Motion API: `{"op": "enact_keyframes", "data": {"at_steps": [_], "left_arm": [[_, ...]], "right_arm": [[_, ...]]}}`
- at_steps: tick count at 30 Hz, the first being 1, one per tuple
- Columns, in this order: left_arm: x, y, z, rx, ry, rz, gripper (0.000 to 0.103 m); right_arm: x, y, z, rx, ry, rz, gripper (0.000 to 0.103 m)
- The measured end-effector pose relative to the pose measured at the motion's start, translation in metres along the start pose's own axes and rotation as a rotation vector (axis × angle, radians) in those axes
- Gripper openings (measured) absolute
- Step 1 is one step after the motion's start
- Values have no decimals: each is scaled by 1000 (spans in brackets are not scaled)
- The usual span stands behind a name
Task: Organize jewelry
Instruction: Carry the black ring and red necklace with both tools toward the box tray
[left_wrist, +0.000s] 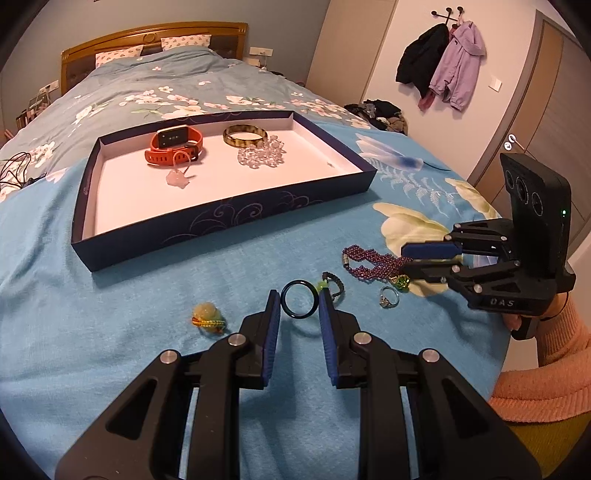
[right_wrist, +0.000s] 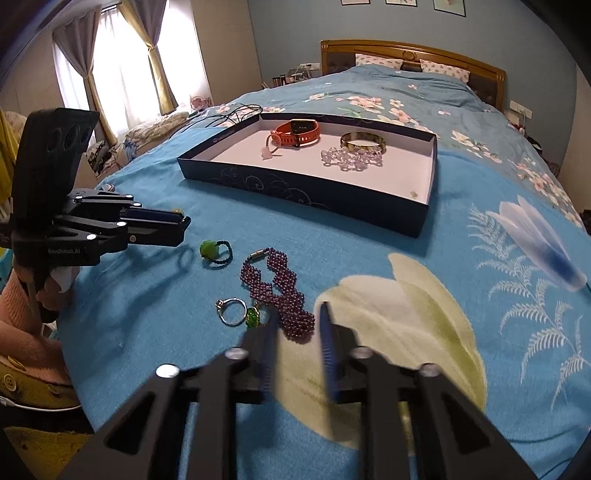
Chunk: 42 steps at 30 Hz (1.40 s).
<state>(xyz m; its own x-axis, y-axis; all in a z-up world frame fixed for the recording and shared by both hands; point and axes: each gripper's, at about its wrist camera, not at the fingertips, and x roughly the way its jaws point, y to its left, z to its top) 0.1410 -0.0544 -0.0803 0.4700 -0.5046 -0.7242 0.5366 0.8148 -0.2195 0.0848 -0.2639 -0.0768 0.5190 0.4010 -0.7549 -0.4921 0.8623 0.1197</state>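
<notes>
left fingers (left_wrist: 275, 314) pinch a black ring (left_wrist: 299, 303) upright between the blue pads, above the bedspread (left_wrist: 184, 350). left view: yellow-green bead charm (left_wrist: 207, 313) lies left of the left gripper (left_wrist: 298, 308), a corded green bead ring (left_wrist: 330, 284) just behind its right finger. silver ring (left_wrist: 389, 296) and purple bracelet (left_wrist: 369, 264) sit further right, by the right gripper (left_wrist: 406, 260), which is nearly closed with the bracelet's near end at its tips; grip unclear from here. a hand in a pink sleeve (left_wrist: 546, 369) holds that gripper. blue tray (left_wrist: 221, 225) behind holds an orange watch (left_wrist: 175, 146), pink pendant (left_wrist: 177, 179), amber bangle (left_wrist: 245, 136) and clear beads (left_wrist: 262, 155).

right view: right gripper's fingers, blurred, straddle the near end of the bracelet; gap narrow, pads seem to press it. silver ring and a green stone (right_wrist: 253, 317) lie just left of the left finger. corded bead ring lies beyond, near the left gripper, which is side-on with its held ring hidden. tray sits further back with the watch, pendant, bangle and clear beads inside.
</notes>
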Motion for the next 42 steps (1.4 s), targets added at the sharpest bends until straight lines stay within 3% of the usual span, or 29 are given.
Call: {"op": "enact_keyframes", "data": {"at_steps": [21, 42], "left_arm": [[-23, 18, 32, 0, -79, 78, 22], [-19, 28, 66, 29, -104, 160, 22]], "right_arm": [[-36, -3, 53, 20, -191, 34, 7], [-33, -16, 101, 37, -270, 30, 7]]}}
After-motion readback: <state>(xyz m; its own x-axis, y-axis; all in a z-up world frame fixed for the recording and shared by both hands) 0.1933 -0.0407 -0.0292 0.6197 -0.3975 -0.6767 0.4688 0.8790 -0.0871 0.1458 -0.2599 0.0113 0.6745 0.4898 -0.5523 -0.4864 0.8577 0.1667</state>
